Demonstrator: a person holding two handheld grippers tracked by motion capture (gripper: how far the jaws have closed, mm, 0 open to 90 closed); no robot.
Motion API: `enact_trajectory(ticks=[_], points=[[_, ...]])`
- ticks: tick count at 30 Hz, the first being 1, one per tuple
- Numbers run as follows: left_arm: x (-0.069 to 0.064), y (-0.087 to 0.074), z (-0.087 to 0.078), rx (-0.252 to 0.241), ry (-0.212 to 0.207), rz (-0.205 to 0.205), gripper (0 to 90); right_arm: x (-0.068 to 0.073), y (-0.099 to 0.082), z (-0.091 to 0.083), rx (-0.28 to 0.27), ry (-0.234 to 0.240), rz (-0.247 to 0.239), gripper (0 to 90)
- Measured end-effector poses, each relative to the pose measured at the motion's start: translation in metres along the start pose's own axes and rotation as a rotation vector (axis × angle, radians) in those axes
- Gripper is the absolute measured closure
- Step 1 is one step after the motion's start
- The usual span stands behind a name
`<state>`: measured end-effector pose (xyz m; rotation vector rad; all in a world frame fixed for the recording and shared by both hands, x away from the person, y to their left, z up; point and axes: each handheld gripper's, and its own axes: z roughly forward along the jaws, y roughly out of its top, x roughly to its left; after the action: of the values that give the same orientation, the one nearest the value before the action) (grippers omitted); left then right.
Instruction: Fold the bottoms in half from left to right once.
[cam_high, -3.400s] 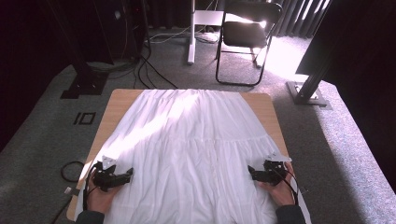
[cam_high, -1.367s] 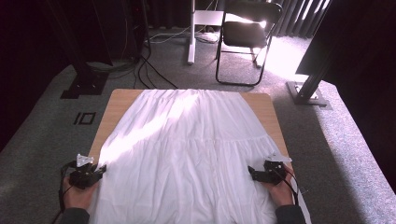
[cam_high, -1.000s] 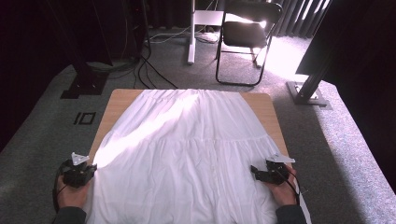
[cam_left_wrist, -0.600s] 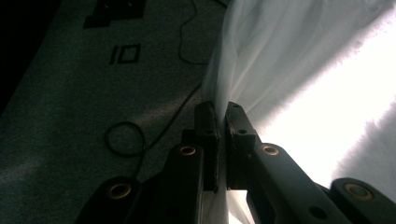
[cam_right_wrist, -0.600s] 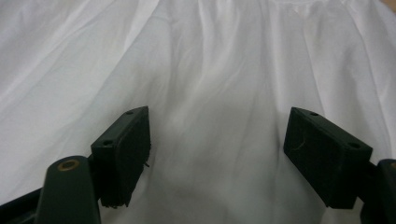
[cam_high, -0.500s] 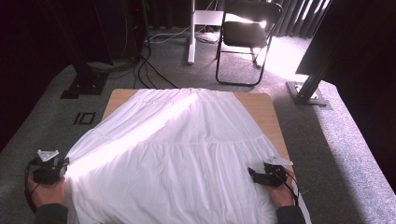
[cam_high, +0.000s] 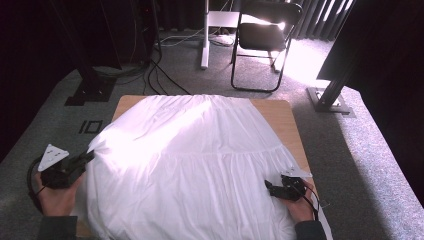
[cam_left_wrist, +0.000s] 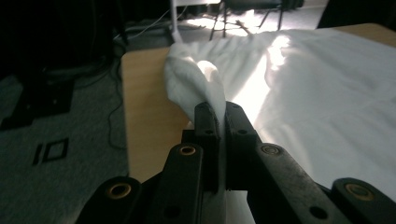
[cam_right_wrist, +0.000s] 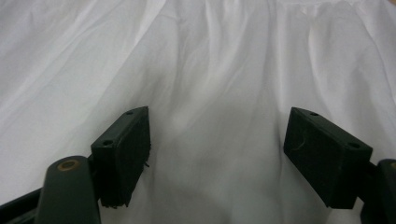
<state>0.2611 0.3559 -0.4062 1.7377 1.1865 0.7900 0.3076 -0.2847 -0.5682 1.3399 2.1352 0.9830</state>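
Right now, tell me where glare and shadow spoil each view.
High view: sunlight blows out the white pleated cloth at its left and the floor by the black folding chair. Left gripper view: dark, with a glare streak on the cloth. Right gripper view: evenly lit, soft.

Studio or lab recording space, not a home. Grey carpet floor (cam_high: 380, 165), black curtains (cam_high: 60, 30) all round, black stand bases (cam_high: 87, 92) and a metal stand foot (cam_high: 330, 100), loose cables (cam_high: 160, 65) on the floor. Black folding chair (cam_high: 262, 37) behind a plain wooden counter (cam_high: 285, 112). Bright light at the back.
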Motion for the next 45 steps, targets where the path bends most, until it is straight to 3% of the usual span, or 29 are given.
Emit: enact_trajectory(ticks=[1,2,6,7,8,10,11,12,13,14,15,18,20,22,25,27,29,31,35,37,40,41,42,44,45], points=[[0.000,0.000,0.000,0.000,0.000,0.000,86.9,0.000,0.000,0.000,0.000,0.000,0.001,22.0],[-0.016,0.019,-0.001,-0.035,-0.068,0.032,86.9,0.000,0.000,0.000,0.000,0.000,0.000,22.0],[-0.056,0.061,0.004,-0.121,-0.239,0.096,87.0,0.000,0.000,0.000,0.000,0.000,0.000,22.0],[-0.056,0.061,0.004,-0.121,-0.239,0.096,87.1,0.000,0.000,0.000,0.000,0.000,0.000,22.0],[-0.080,0.086,0.010,-0.172,-0.340,0.128,87.1,0.000,0.000,0.000,0.000,0.000,0.000,22.0],[-0.111,0.112,0.018,-0.218,-0.448,0.165,87.2,0.000,0.000,0.000,-0.001,0.000,0.000,22.1],[-0.111,0.112,0.018,-0.218,-0.448,0.165,87.3,0.000,0.000,0.000,-0.001,0.000,0.000,22.1],[-0.148,0.135,0.030,-0.243,-0.555,0.217,87.3,0.000,0.000,0.000,0.000,0.000,0.000,22.1],[-0.148,0.135,0.030,-0.243,-0.555,0.217,87.3,0.000,0.000,0.000,0.000,0.000,0.000,22.1],[-0.168,0.143,0.039,-0.247,-0.613,0.241,87.3,0.000,0.000,0.000,0.000,0.000,-0.001,22.1],[-0.212,0.152,0.057,-0.241,-0.704,0.298,87.3,0.000,0.000,0.000,0.000,0.000,0.000,22.1],[-0.277,0.143,0.093,-0.147,-0.776,0.403,87.2,0.000,0.000,0.000,-0.001,0.000,0.001,22.4],[-0.314,0.123,0.122,-0.062,-0.823,0.427,87.2,0.000,0.000,0.000,-0.002,-0.004,0.005,24.1],[-0.340,0.097,0.151,0.030,-0.860,0.423,87.2,-0.001,0.000,-0.001,-0.006,-0.008,0.008,26.3],[-0.362,0.061,0.186,0.140,-0.898,0.400,82.9,-0.002,-0.001,-0.003,-0.006,-0.021,0.019,34.9],[-0.362,0.049,0.193,0.167,-0.855,0.414,64.7,-0.004,0.000,-0.005,0.004,-0.040,0.032,38.8],[-0.348,0.046,0.190,0.142,-0.791,0.405,58.4,-0.005,0.002,-0.010,0.001,-0.082,0.021,39.5],[-0.323,0.047,0.182,0.127,-0.732,0.382,55.4,-0.005,0.007,-0.018,-0.022,-0.111,0.026,40.5],[-0.263,0.035,0.163,0.124,-0.523,0.360,52.2,-0.001,0.026,-0.041,-0.118,-0.133,0.045,41.5],[-0.234,0.020,0.157,0.152,-0.423,0.334,50.8,0.004,0.038,-0.050,-0.149,-0.126,0.031,41.2],[-0.197,-0.008,0.154,0.206,-0.331,0.256,49.9,0.015,0.058,-0.057,-0.175,-0.071,0.003,40.0],[-0.197,-0.008,0.154,0.206,-0.331,0.256,49.7,0.015,0.058,-0.057,-0.175,-0.071,0.003,40.0],[-0.179,-0.026,0.155,0.254,-0.282,0.194,48.9,0.029,0.073,-0.053,-0.174,-0.041,-0.057,37.6],[-0.168,-0.043,0.155,0.287,-0.275,0.136,48.3,0.039,0.080,-0.045,-0.143,-0.013,-0.089,34.7],[-0.168,-0.043,0.155,0.287,-0.275,0.136,47.4,0.044,0.081,-0.038,-0.122,0.004,-0.097,33.3]])
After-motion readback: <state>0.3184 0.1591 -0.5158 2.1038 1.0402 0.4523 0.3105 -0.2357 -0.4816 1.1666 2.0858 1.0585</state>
